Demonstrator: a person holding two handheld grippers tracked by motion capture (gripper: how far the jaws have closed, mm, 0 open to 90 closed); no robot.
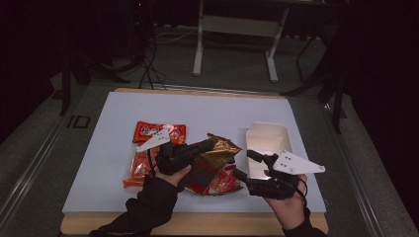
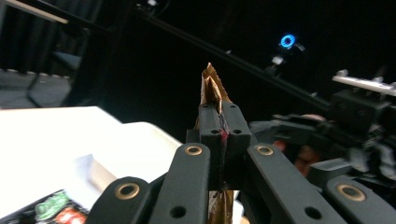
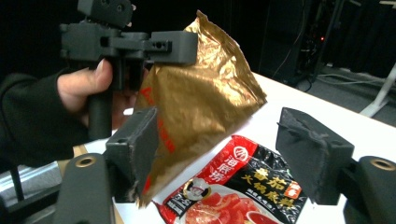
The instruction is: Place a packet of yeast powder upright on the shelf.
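A crumpled gold packet (image 1: 217,153) hangs over the table's middle, with my left gripper (image 1: 207,144) shut on its top edge. In the left gripper view the gold edge (image 2: 212,86) sticks up from between the closed jaws of my left gripper (image 2: 220,119). My right gripper (image 1: 245,164) stands open just right of the packet. In the right gripper view the gold packet (image 3: 205,88) hangs in front of the spread jaws of my right gripper (image 3: 219,154), its lower corner close by the left pad (image 3: 135,144). A red and black sauce packet (image 3: 233,186) lies flat beneath.
A white rectangular tray (image 1: 284,133) stands at the right of the white table top (image 1: 197,108). Two red packets (image 1: 158,131) lie at the left, behind my left hand. The red and black packet (image 1: 222,182) lies near the front edge. Dark floor and table legs lie beyond.
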